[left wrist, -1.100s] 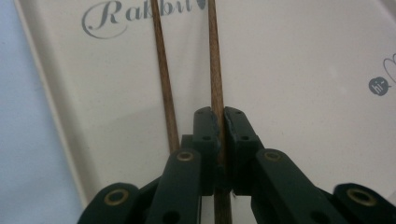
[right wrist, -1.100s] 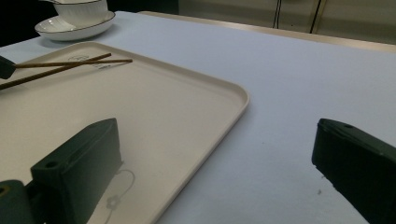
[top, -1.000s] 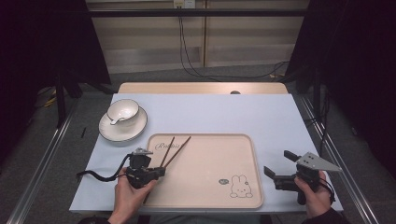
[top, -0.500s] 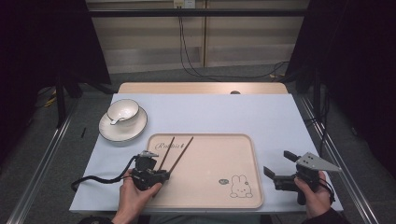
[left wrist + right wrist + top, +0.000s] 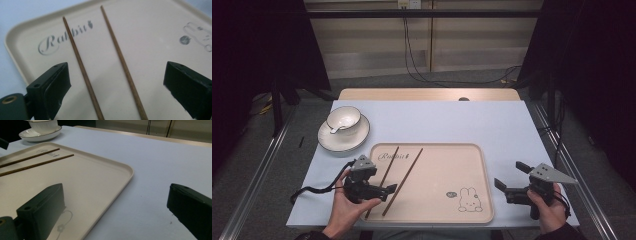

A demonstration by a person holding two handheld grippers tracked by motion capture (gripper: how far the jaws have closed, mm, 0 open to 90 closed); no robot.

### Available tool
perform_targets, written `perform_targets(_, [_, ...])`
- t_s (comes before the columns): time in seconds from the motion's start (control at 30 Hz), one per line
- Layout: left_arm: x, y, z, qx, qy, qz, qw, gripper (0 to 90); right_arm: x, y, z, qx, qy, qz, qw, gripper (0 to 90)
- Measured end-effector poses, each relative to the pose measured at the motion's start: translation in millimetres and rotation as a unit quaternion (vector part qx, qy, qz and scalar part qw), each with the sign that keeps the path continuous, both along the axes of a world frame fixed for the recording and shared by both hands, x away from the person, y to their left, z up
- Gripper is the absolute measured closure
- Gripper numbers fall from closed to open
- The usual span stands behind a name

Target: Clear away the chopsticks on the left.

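Two chopsticks (image 5: 394, 177) lay on the tray (image 5: 462, 150) at its left; its right part was bare. Far left, a bowl (image 5: 343, 120) on a saucer (image 5: 354, 142) blocked passage.

Left gripper (image 5: 388, 190) low, held in left hand (image 5: 347, 207), jaws just opened wide, nothing pinched. Right gripper (image 5: 508, 181) level in right hand (image 5: 548, 210), jaws spread wide, empty.
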State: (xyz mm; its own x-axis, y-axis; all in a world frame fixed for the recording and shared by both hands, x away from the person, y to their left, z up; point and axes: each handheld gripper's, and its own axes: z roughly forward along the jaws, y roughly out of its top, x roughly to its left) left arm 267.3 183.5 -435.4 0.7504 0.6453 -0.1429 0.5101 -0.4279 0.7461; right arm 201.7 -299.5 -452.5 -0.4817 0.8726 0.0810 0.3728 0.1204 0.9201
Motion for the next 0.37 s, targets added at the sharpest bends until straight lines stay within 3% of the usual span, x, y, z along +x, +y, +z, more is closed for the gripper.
perform_targets(0.03, [-0.9, 2.9, 2.2, 0.012, -0.008, -0.011, 0.9998, 2.5, 0.0, -0.1, 0.0, 0.0, -0.001, 0.0, 1.0, 1.0])
perform_targets(0.07, [-3.5, 7.6, 5.4, 0.013, -0.025, -0.004, 0.9996, 1.7, 0.0, -0.3, 0.0, 0.0, -0.002, -0.001, 1.0, 1.0])
perform_targets(0.1, [-6.3, 14.9, 8.3, 0.006, -0.052, 0.001, 0.9986, 3.5, 0.1, -0.5, -0.1, 0.0, -0.002, -0.002, 1.0, 1.1])
perform_targets(0.13, [-6.5, 20.6, 9.5, -0.008, -0.054, -0.002, 0.9985, 3.5, 0.3, -0.7, -0.2, 0.0, -0.002, -0.002, 1.0, 1.1])
perform_targets(0.2, [-4.5, 38.3, 8.9, -0.057, -0.048, 0.005, 0.9972, 2.5, 0.3, -0.6, -0.2, 0.001, -0.002, -0.003, 1.0, 1.0])
perform_targets(0.27, [-3.2, 55.7, 5.4, -0.071, -0.069, 0.03, 0.9946, 1.5, 0.4, -1.0, -0.2, 0.001, -0.003, -0.004, 1.0, 1.0])
perform_targets(0.3, [-2.5, 62.2, 4.4, -0.064, -0.08, 0.044, 0.9937, 1.5, 0.4, -1.0, -0.2, 0.001, -0.003, -0.004, 1.0, 1.0])
perform_targets(0.33, [-2.4, 65.5, 5.0, -0.044, -0.09, 0.062, 0.993, 1.6, 0.5, -1.0, -0.2, 0.0, -0.003, -0.005, 1.0, 1.1])
perform_targets(0.37, [-3.8, 68.2, 5.6, -0.037, -0.106, 0.079, 0.9906, 2.4, 0.7, -1.0, -0.3, -0.001, -0.004, -0.005, 1.0, 1.1])
